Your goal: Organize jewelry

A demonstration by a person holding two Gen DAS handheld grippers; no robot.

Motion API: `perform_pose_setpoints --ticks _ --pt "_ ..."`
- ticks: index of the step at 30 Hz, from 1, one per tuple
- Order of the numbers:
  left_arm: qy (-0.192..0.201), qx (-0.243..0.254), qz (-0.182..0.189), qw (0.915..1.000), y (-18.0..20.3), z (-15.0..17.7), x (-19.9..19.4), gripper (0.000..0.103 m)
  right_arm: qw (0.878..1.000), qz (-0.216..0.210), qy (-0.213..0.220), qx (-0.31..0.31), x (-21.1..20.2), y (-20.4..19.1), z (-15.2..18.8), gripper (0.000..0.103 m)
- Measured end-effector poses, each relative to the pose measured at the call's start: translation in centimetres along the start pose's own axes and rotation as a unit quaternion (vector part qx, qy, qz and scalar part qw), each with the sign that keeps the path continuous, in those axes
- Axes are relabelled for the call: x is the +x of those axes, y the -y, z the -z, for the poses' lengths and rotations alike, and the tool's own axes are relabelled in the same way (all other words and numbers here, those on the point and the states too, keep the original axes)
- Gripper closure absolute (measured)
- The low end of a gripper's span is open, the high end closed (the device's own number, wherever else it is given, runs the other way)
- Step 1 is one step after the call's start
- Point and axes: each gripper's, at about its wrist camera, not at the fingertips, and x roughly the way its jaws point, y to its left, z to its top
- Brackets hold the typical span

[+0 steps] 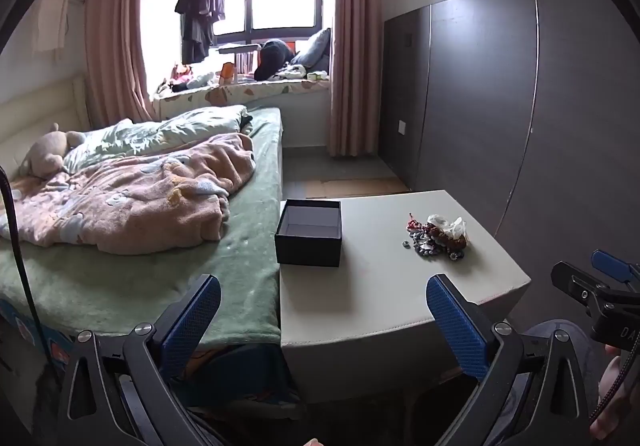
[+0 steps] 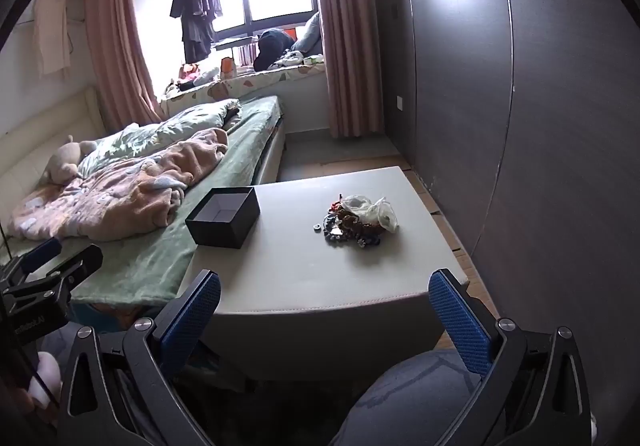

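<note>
A pile of jewelry (image 1: 436,238) with beads, bracelets and a clear plastic bag lies on a pale grey table (image 1: 380,298); it also shows in the right wrist view (image 2: 356,224). A small ring (image 1: 405,244) lies just left of the pile. An open, empty black box (image 1: 309,233) stands at the table's left side, seen too in the right wrist view (image 2: 224,217). My left gripper (image 1: 323,316) is open and empty, short of the table's near edge. My right gripper (image 2: 325,312) is open and empty, also short of the near edge.
A bed (image 1: 120,246) with a green sheet and pink blanket adjoins the table's left side. A dark wardrobe (image 1: 500,106) stands to the right. The right gripper's body (image 1: 600,298) shows at the left view's right edge. A knee (image 2: 404,398) is below.
</note>
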Motion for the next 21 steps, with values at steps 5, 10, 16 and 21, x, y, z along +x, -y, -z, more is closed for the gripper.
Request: perform_pose_setpoints --ticks 5,10,16,21 --pt "-0.002 -0.005 -0.002 1.0000 0.6 -0.4 0.1 0.000 1.000 -0.006 0.002 0.012 0.0 0.1 0.0 0.000" --pt "-0.008 -0.007 0.011 0.9999 0.1 -0.4 0.4 0.000 1.000 0.001 0.002 0.001 -0.8 -0.2 0.1 0.000" --pt "-0.011 -0.002 0.021 0.9997 0.7 -0.1 0.4 0.000 1.000 0.003 0.001 -0.001 -0.4 -0.6 -0.2 0.000" --pt "-0.010 0.001 0.025 0.9996 1.0 -0.1 0.3 0.000 1.000 0.001 0.003 0.000 -0.5 0.0 0.0 0.000"
